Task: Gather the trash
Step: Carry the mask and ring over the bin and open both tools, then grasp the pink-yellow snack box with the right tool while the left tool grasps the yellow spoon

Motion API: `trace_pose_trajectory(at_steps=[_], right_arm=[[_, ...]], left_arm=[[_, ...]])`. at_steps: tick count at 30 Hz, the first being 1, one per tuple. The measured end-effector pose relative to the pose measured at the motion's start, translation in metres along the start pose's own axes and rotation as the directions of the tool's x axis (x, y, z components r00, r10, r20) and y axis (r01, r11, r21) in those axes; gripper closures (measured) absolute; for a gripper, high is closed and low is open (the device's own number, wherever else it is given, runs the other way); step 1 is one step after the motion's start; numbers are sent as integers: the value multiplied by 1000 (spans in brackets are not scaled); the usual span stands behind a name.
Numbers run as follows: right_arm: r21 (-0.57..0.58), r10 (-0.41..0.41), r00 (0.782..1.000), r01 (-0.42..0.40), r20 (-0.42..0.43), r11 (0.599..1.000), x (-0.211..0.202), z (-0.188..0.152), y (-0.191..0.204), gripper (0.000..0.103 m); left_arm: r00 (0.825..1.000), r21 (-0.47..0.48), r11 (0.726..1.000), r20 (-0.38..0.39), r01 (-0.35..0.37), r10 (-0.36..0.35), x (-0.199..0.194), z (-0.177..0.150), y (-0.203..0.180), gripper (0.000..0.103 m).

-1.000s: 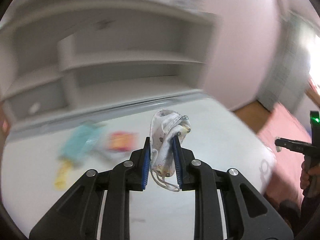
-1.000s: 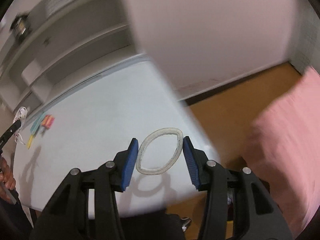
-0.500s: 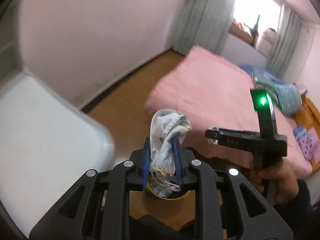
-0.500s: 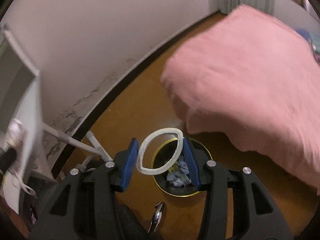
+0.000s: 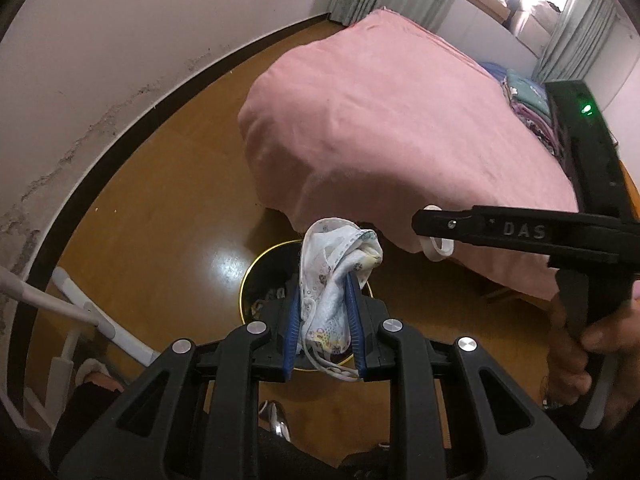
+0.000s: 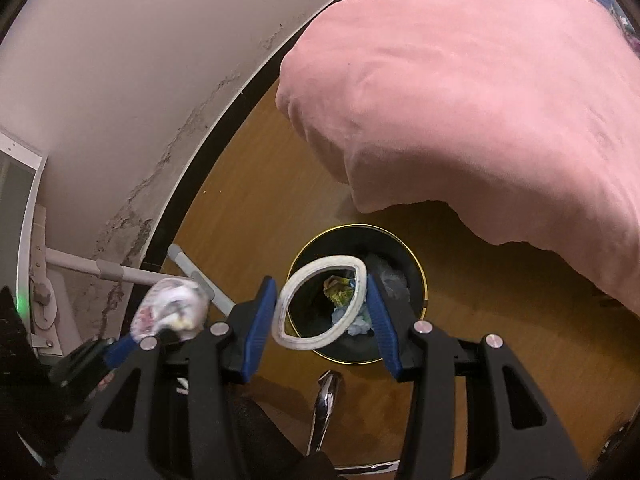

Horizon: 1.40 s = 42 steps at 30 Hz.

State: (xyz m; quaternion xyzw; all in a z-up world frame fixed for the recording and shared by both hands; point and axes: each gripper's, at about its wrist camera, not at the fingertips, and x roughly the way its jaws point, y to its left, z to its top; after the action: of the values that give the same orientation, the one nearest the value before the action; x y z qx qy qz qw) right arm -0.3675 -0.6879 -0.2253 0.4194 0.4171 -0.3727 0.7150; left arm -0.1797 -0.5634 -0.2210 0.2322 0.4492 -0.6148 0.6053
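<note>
My left gripper [image 5: 323, 284] is shut on a crumpled white patterned face mask [image 5: 332, 272] and holds it over a black trash bin with a gold rim [image 5: 256, 276] on the wooden floor. My right gripper [image 6: 322, 290] is shut on a white ring-shaped band [image 6: 294, 292] and holds it above the same bin [image 6: 416, 276], which contains crumpled trash [image 6: 340, 286]. The right gripper also shows in the left wrist view [image 5: 434, 236], to the right of the mask, with the band [image 5: 438, 248] at its tip. The mask also shows in the right wrist view [image 6: 172, 308].
A bed with a pink blanket [image 5: 400, 120] overhangs the floor just beyond the bin. A white wall with a dark baseboard [image 5: 120, 136] runs on the left. White desk legs [image 5: 80, 312] stand at the lower left. A chrome chair base part [image 6: 326, 400] lies below.
Both grippers swung from the white desk to the floor by the bed and now hang over the trash bin, still holding the mask and the band.
</note>
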Motion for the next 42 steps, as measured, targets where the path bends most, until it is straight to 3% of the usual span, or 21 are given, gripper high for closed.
trace_pose_trajectory(at_steps=[6,11,20,22,24,26,31,37,42], right_arm=[[24,1,1000,-1,-5,1000,2,-2,-5,56],[29,-7,1000,7,-3,1000,3,-2,-5,39],[77,-25,998,20,63,997,-10,-2,-15,34],[97,-18,996,10,82,995,-14,-2,-19,33],[109,-19,995,8,98,994,-18,-2,-22,32],[114,-17,995,5,100,993,-19,-3,-22,32],[113,-14,994,1,106,994,-19,-3,-23,32],[98,-12,995,3,99,995,-19,-4,-19,31],[50,-15,991,8,131,999,-30,-7,-1,25]], left_arm=[[1000,3,1000,-7,-4,4,11,-7,-4,82],[1000,3,1000,-8,-1,1,11,-5,-6,82],[999,19,1000,-31,12,-11,16,-4,-16,81],[999,29,999,-44,22,-21,20,-3,-20,76],[999,39,999,-40,16,-15,23,0,-24,52],[999,40,999,-32,15,-14,24,2,-27,43],[1000,38,999,-25,13,-12,22,7,-31,42],[1000,46,999,12,-15,15,4,6,-32,31],[995,42,997,82,-68,65,-42,3,-29,13]])
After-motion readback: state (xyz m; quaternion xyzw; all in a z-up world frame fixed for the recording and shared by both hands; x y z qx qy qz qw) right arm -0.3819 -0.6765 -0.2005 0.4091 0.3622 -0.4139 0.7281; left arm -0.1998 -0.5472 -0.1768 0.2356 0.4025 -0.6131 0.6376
